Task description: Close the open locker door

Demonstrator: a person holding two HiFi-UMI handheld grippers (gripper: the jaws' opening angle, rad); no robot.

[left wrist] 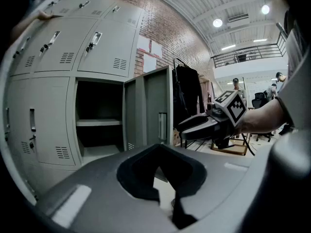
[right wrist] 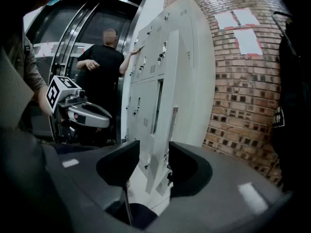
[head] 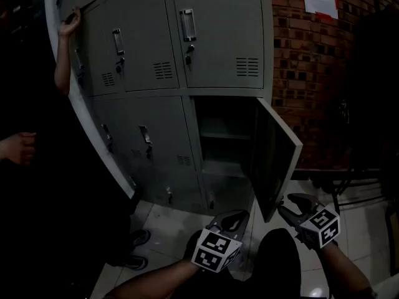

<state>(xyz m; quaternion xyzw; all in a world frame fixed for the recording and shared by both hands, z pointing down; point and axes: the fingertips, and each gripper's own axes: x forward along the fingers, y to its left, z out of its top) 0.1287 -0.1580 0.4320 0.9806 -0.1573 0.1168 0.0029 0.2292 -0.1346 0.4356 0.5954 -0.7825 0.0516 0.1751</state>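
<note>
Door-wise, the open locker door [head: 277, 161] hangs swung out to the right from the bottom-right compartment of the grey lockers [head: 156, 48], right next to the brick wall [head: 312, 73]. Both grippers sit low in front of it and neither touches it. Head view has the left gripper [head: 240, 218] below the open compartment and the right gripper [head: 288, 205] just beside the door's bottom corner. That view is dark though, so the jaws read better elsewhere. Left gripper view shows its own jaws pressed together at the tips with nothing between them. It's also the only view looking into the compartment, where a shelf [left wrist: 99, 123] crosses the middle, and it catches dark clothing on a rack [left wrist: 187, 93] beyond the door, plus ceiling lights. Right gripper view shows its own jaws spread apart and pinching nothing. The door just lines up edge-on in the gap, farther off. This view alone shows the whole person in a black shirt [right wrist: 102, 76] standing at the far end with a hand up on the lockers. Head view only gets that hand [head: 70, 25] and forearm at the top left. Sheets of paper [right wrist: 243, 30] stuck on the brick show best from the right gripper too.
</note>
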